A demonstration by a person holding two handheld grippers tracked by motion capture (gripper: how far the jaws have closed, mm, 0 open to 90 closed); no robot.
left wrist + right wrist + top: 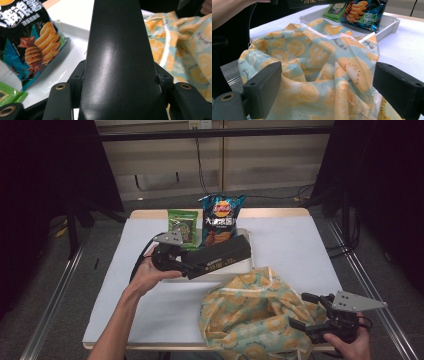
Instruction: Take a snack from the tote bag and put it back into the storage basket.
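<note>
The left claw (192,266) clamps a long black box (220,256), holding it level over the near edge of the white tray (248,236), mid-bench. Behind it, at the far side, a chip bag (220,217) and a green packet (181,227) stand upright in the tray. Near right, the right claw (306,311) spreads wide with nothing gripped, its jaws just beside the orange-print cloth bag (250,312) slumped at the bench's (300,245) near edge.
</note>
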